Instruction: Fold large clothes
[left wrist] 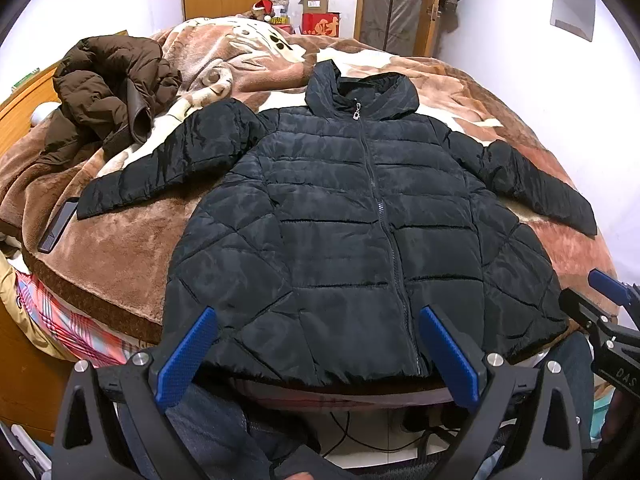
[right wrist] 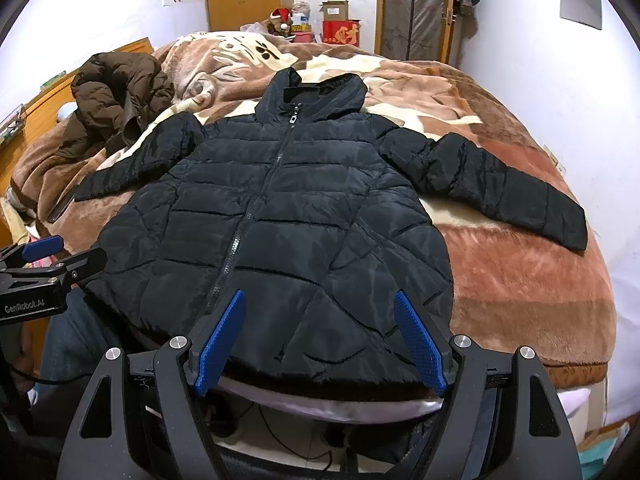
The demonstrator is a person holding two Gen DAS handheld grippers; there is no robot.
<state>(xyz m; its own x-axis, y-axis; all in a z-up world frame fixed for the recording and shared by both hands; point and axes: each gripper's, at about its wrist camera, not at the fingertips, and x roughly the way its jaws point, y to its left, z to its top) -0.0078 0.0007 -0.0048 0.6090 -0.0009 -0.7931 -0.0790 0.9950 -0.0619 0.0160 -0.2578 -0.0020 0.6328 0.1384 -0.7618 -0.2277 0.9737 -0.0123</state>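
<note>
A black quilted hooded jacket (left wrist: 340, 224) lies flat, zipped, front up on the bed, sleeves spread to both sides; it also shows in the right wrist view (right wrist: 288, 232). My left gripper (left wrist: 318, 316) is open and empty, hovering over the jacket's hem left of the zip. My right gripper (right wrist: 320, 300) is open and empty, over the hem right of the zip. The right gripper shows at the edge of the left wrist view (left wrist: 604, 304), the left gripper at the edge of the right wrist view (right wrist: 44, 256).
A crumpled brown jacket (left wrist: 108, 92) lies at the bed's far left. A dark phone (left wrist: 60, 224) lies by the left sleeve cuff. The brown patterned blanket (right wrist: 520, 264) covers the bed. Boxes (left wrist: 320, 20) and a wardrobe stand behind.
</note>
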